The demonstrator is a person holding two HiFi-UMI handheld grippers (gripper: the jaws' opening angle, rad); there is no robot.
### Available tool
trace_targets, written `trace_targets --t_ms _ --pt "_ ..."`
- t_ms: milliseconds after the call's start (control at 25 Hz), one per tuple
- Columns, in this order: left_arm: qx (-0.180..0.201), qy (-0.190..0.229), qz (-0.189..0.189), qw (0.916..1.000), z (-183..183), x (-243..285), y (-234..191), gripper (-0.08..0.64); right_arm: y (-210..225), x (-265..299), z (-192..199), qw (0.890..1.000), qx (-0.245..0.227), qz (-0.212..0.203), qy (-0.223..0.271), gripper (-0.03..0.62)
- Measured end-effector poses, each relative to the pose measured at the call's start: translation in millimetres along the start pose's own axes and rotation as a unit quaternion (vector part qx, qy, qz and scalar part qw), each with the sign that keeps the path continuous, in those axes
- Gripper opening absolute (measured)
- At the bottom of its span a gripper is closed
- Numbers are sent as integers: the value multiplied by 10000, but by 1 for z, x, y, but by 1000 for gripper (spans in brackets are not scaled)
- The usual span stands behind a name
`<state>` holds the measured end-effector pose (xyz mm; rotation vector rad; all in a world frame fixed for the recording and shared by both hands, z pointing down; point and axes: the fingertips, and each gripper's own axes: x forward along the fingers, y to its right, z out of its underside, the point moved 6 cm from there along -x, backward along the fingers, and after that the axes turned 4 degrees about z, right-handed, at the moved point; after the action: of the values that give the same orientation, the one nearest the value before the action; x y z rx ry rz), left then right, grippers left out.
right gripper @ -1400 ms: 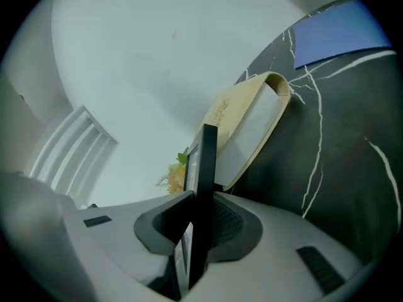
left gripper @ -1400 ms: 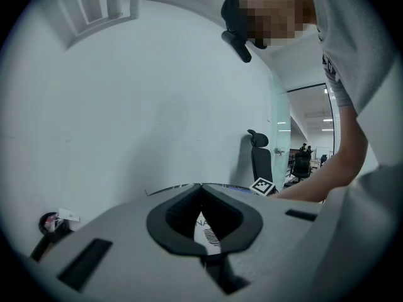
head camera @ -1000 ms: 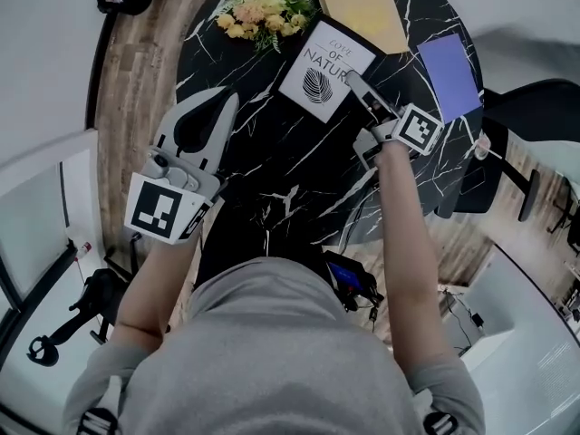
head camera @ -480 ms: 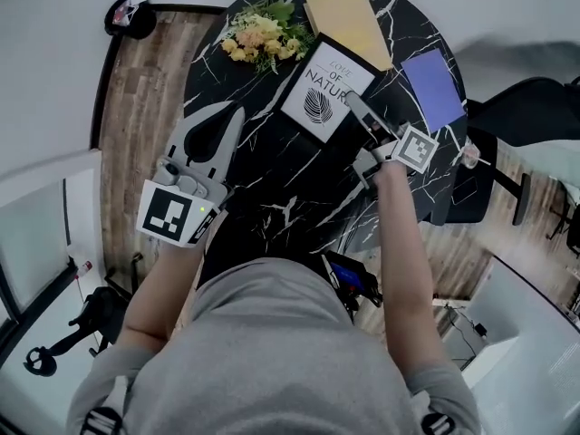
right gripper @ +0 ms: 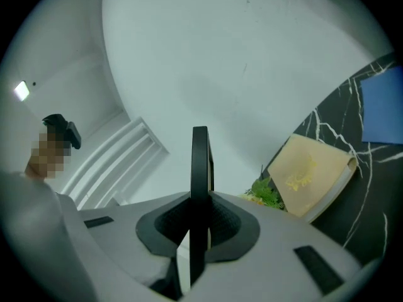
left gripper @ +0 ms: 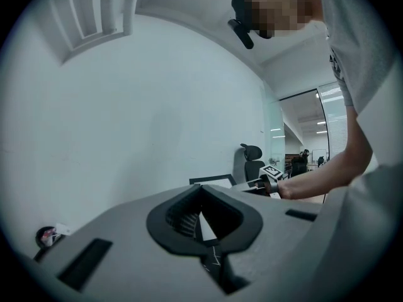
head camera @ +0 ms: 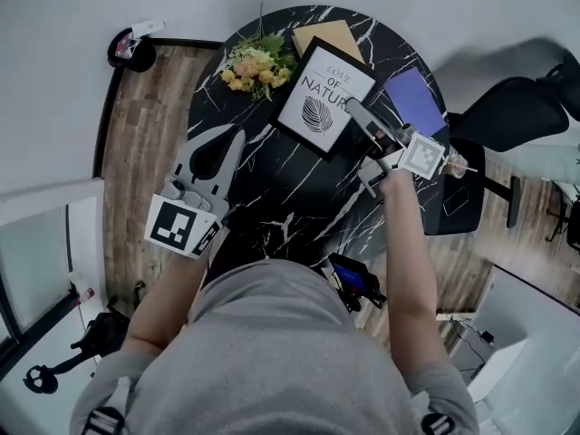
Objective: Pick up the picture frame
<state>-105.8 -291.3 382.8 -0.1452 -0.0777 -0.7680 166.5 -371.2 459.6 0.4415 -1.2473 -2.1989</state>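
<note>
Pinching right edge of picture frame [head camera: 317,98], right gripper [head camera: 355,111] has carried it higher above far side of marble table [head camera: 290,198] than second ago. Left gripper [head camera: 236,139] near left, jaws pressed together, empty.

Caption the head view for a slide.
Right gripper clamps the picture frame by its edge over the black marble table; left gripper shut, empty.

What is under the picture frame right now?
The black marble table shows all around the picture frame, which the right gripper holds by its edge. The frame hides the patch of table beneath it and part of the tan book.
</note>
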Motion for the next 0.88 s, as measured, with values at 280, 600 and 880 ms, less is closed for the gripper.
trace_targets --t_ms 280,600,880 --pt "-41 133 -18 9999 -10 -11 9 6 -56 -6 -30 9972 -504 -553 29 61" --pt "99 254 -49 9996 -21 -23 21 6 -106 -29 -39 9913 -991 -862 -127 61" --pt "123 322 4 9994 -19 -29 13 6 -140 -37 -41 9865 -1309 -977 -75 61"
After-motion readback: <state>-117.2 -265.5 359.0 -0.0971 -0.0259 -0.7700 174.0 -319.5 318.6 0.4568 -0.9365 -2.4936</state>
